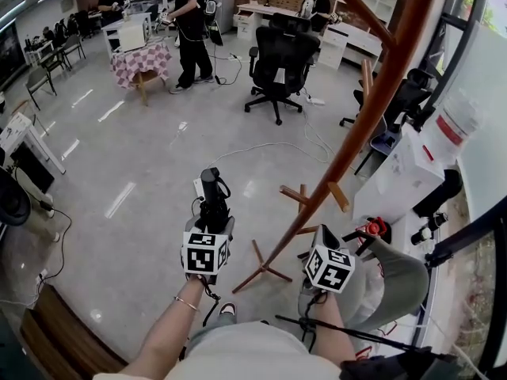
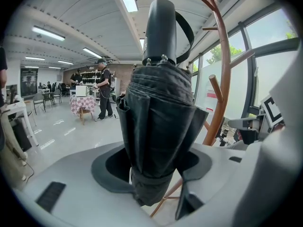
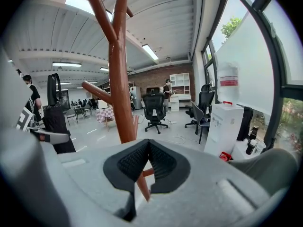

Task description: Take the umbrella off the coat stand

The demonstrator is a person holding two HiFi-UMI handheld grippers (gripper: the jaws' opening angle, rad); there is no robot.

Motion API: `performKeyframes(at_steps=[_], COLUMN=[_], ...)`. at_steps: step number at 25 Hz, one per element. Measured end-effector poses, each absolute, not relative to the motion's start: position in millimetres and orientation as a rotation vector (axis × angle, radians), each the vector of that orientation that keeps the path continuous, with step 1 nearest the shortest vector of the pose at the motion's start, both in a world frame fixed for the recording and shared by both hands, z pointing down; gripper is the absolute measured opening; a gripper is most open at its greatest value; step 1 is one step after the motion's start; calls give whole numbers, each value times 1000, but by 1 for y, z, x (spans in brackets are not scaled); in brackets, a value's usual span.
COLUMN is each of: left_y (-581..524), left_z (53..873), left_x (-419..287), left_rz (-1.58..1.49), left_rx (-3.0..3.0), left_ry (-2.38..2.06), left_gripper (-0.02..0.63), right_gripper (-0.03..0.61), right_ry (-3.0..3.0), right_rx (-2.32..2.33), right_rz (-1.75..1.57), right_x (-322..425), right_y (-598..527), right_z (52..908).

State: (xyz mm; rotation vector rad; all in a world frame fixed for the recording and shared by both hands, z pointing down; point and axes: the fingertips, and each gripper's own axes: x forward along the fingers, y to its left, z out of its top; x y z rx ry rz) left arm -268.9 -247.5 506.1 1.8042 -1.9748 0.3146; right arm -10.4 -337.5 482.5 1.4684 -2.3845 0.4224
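A folded black umbrella [image 1: 212, 200] stands upright in my left gripper [image 1: 212, 226], clear of the stand. In the left gripper view the umbrella [image 2: 158, 126] fills the gap between the jaws, which are shut on its cloth body, and its handle with the wrist strap points up. The brown wooden coat stand [image 1: 372, 109] leans across the right of the head view, with bare pegs. My right gripper [image 1: 323, 234] hovers near the stand's lower pole. Its pads [image 3: 158, 164] meet with nothing between them, and the coat stand [image 3: 120, 93] rises just beyond.
A black office chair [image 1: 277, 58] and a table with a checked cloth [image 1: 141, 60] stand farther out on the floor, with a person [image 1: 190, 30] beside it. A white box [image 1: 404, 172] and the window line the right. Cables trail across the floor.
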Motion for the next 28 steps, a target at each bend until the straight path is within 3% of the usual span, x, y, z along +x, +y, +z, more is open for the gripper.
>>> performKeyframes(at_steps=[28], left_y=[-253], left_z=[512], left_x=[-255], left_rz=[359], left_rx=[1829], left_ry=[-1916], left_gripper=[244], right_gripper=[5], right_ry=[-2382], right_rx=[1422], right_rz=[382], right_x=[-17], right_y=[-340], right_z=[477])
